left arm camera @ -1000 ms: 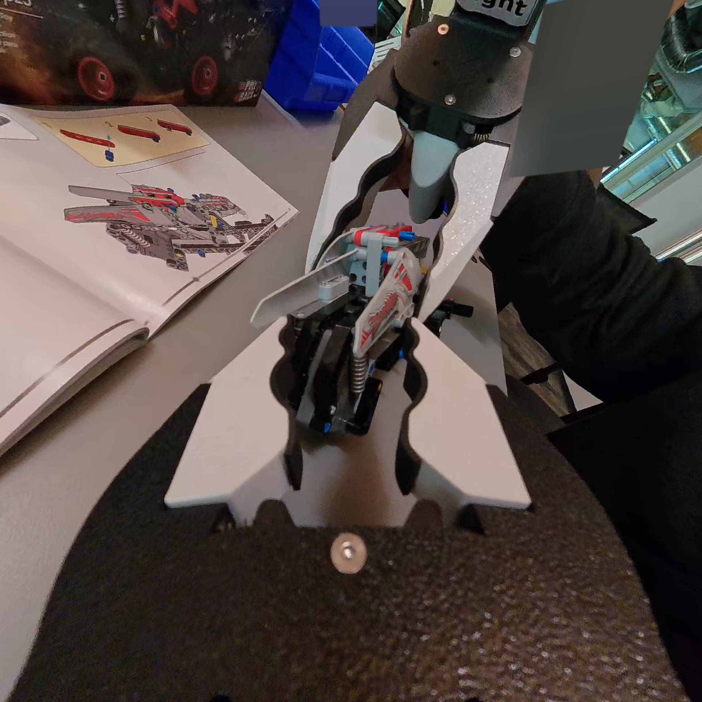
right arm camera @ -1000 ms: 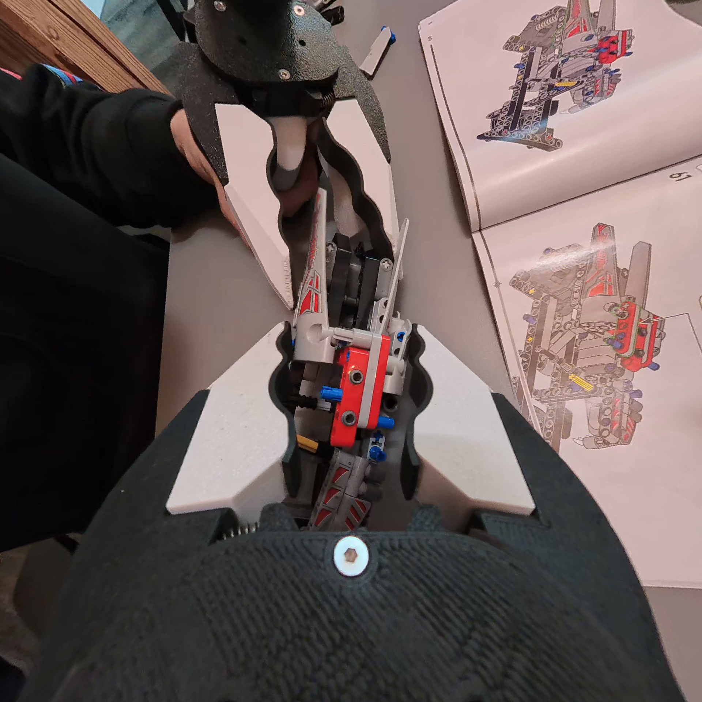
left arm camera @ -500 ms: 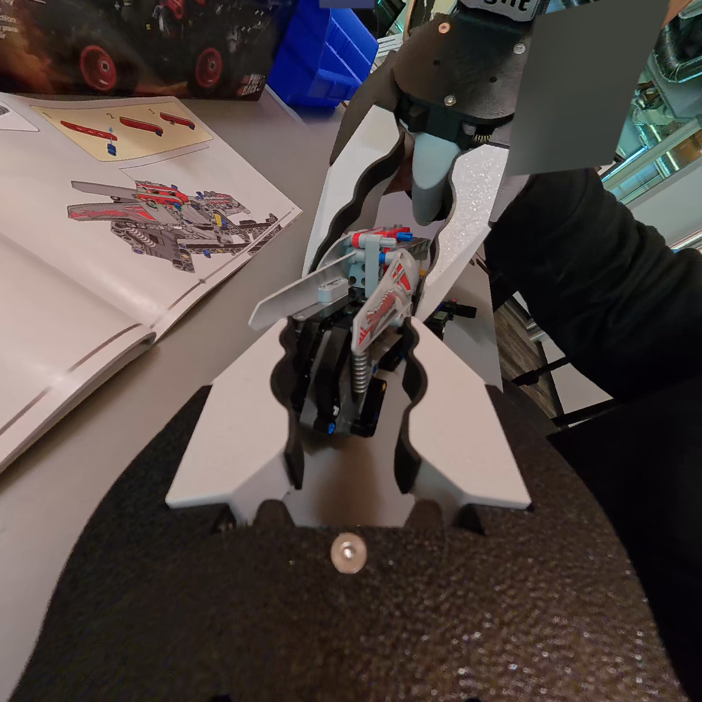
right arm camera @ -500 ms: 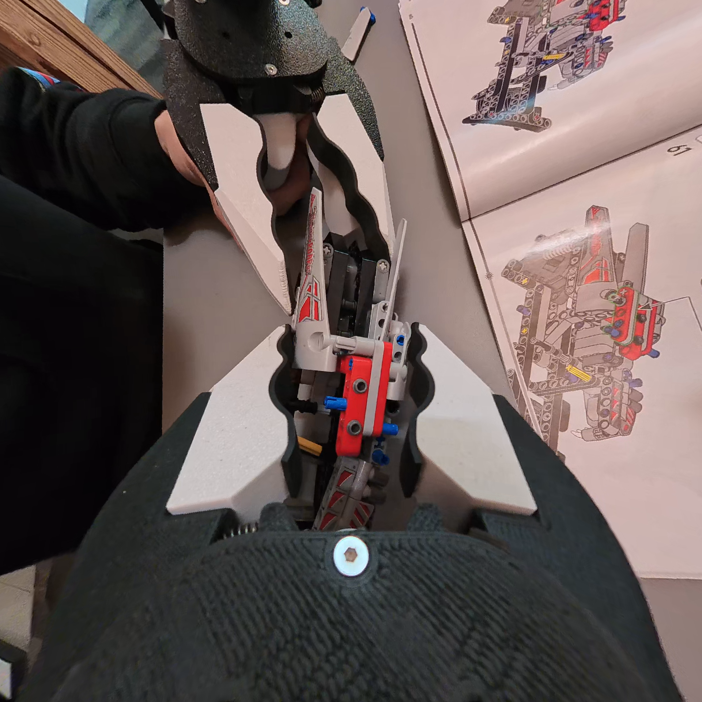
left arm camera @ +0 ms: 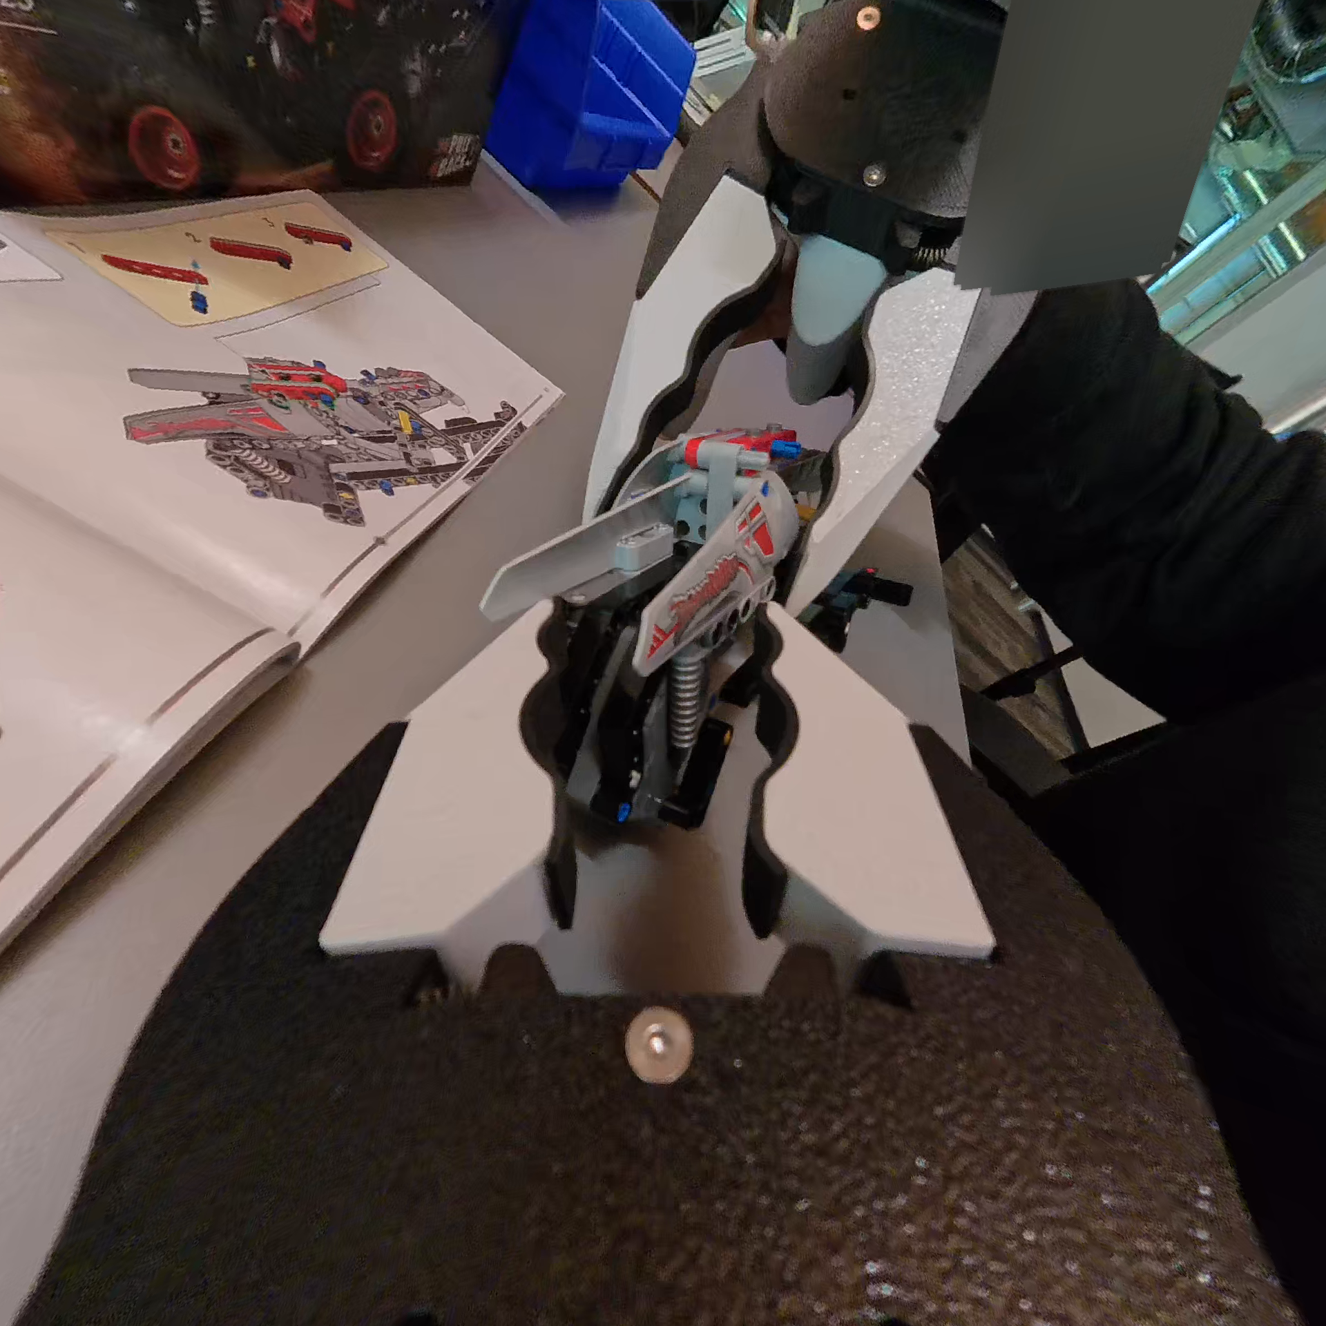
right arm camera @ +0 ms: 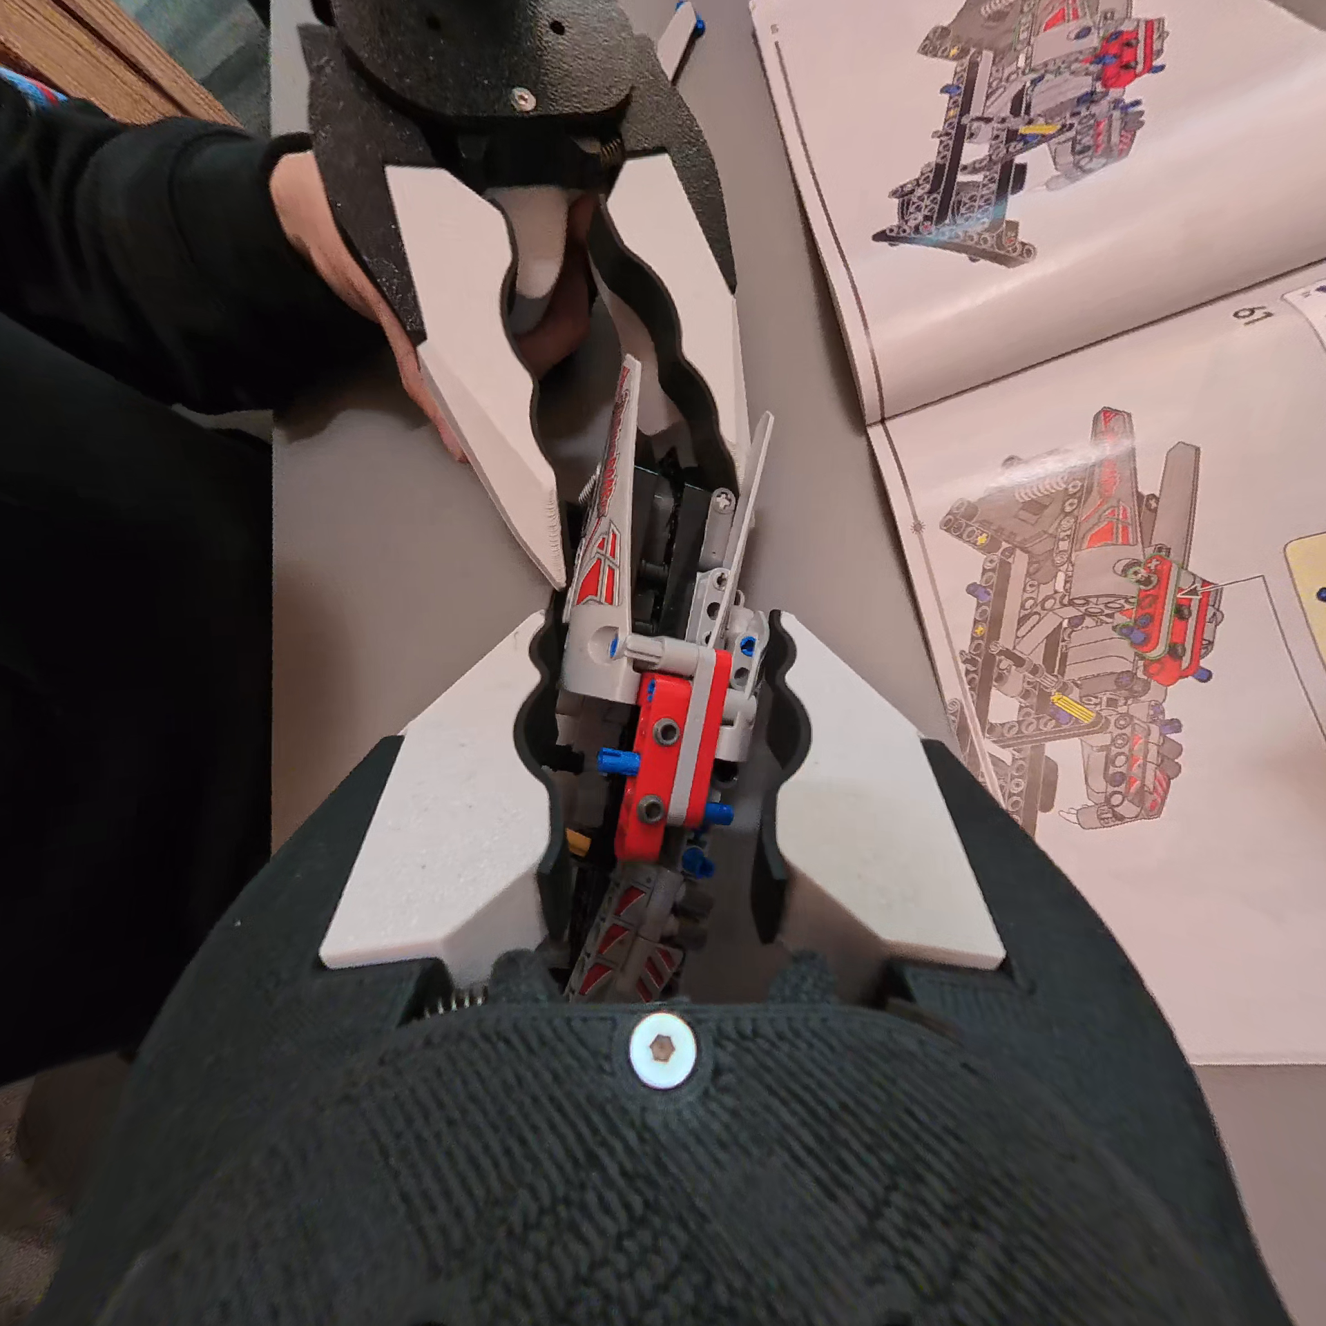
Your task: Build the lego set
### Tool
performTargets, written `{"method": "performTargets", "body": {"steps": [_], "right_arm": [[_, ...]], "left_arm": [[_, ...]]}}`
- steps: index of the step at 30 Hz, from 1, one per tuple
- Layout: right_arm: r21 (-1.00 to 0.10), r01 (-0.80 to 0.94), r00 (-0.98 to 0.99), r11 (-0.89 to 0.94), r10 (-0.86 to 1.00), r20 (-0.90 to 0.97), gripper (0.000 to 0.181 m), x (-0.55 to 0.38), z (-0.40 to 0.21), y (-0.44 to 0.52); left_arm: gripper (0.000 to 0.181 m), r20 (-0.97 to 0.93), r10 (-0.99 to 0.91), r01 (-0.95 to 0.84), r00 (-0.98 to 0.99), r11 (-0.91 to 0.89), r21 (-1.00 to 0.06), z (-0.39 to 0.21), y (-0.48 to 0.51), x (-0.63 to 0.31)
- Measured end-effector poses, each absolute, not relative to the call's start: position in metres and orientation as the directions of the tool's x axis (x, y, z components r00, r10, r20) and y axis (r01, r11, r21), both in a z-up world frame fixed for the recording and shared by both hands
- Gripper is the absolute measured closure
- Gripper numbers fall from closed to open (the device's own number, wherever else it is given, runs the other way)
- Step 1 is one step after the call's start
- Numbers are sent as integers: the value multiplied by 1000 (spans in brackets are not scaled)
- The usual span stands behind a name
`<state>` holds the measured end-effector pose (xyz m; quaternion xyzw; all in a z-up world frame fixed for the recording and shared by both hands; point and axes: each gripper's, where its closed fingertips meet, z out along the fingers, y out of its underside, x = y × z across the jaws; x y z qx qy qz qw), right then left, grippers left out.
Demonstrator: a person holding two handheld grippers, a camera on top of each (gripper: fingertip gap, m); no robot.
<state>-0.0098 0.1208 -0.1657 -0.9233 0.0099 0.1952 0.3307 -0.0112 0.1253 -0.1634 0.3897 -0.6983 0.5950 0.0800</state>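
Left wrist view, A: left gripper (left arm camera: pixel 656 624) and right gripper (left arm camera: pixel 775 516) each have jaws closed on opposite ends of the half-built lego model (left arm camera: pixel 667 624), held above the grey table (left arm camera: pixel 430 646).

B: I'd keep both grips firm and steady, then check against the open instruction booklet (right arm camera: pixel 1119 646).

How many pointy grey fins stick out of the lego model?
2. Seen from the right wrist: the grey fin with red stickers on the left of the red, grey and black lego model, the plain grey fin on its right. Others may be hidden.
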Motion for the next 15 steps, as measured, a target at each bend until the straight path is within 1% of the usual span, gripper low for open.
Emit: {"method": "performTargets", "body": {"steps": [2,4,6,10,12,15], "right_arm": [[-641,-104,928,-760,158,-337,123,-16,-163,120],[-643,-78,920,-762,193,-340,120,-24,-165,117],[-642,-87,906,-762,208,-370,119,-32,-166,115],[-673,-80,903,-735,233,-361,121,-39,-163,115],[-681,-54,911,-731,242,-332,121,-41,-162,113],[-686,-3,928,-728,253,-273,121,-44,-163,112]], "left_arm": [[132,559,-435,-622,-706,2,-783,-161,124,-16],[131,556,-420,-615,-717,7,-789,-159,122,-20],[131,537,-421,-598,-731,18,-801,-158,122,-24],[132,482,-391,-550,-784,76,-832,-157,121,-34],[126,456,-371,-523,-809,102,-846,-155,120,-39],[126,405,-378,-486,-833,148,-861,-158,120,-44]]}}
